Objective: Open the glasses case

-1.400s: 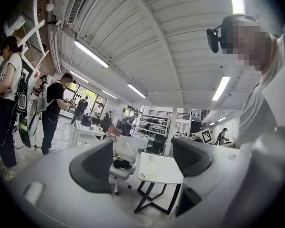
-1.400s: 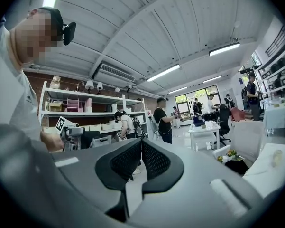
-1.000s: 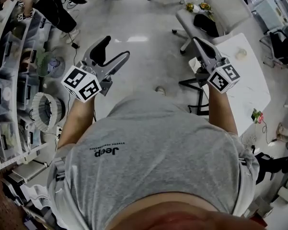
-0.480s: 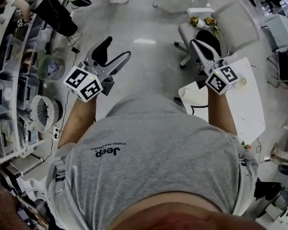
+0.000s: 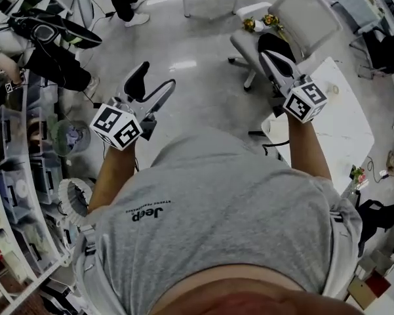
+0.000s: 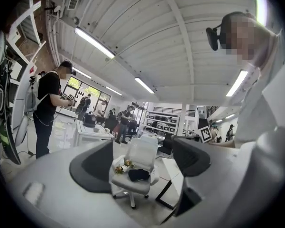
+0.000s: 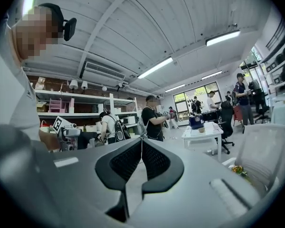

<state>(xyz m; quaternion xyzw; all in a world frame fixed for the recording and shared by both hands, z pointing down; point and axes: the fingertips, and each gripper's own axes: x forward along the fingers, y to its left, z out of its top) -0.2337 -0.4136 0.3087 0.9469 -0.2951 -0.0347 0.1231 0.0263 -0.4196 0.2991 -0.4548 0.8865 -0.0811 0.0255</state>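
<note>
Standing over a pale floor (image 5: 203, 97), a person in a grey shirt (image 5: 216, 202) holds both claws up in front of the chest, forearms bent forward. The left claw (image 5: 157, 74) is released: in the left gripper view its two dark pads stand wide apart with nothing gripped, and only a distant white office chair (image 5: 311, 15) shows through the gap. The right claw (image 5: 269, 58) is clenched on nothing: in the right gripper view its pads meet at the tips, with a thin slit between them lower down. Each claw carries a marker cube at its rear, just above the fist, the left cube (image 5: 117, 126) and the right cube (image 5: 306, 100).

The chair stands ahead and to the right, well apart from both claws. On its seat lies a dark object (image 5: 278, 44), flat and rounded. It is too small to tell whether it is the glasses case, and neither claw touches it. Just beside it, toward the chair's back, sit a few small yellow things (image 5: 259, 23). A white worktop (image 5: 344, 120) stands near the chair, below the right forearm in the head view.

Along the left side run shelves of clear bins (image 5: 13, 176), with a round fan (image 5: 65, 138) on the floor near them.
</note>
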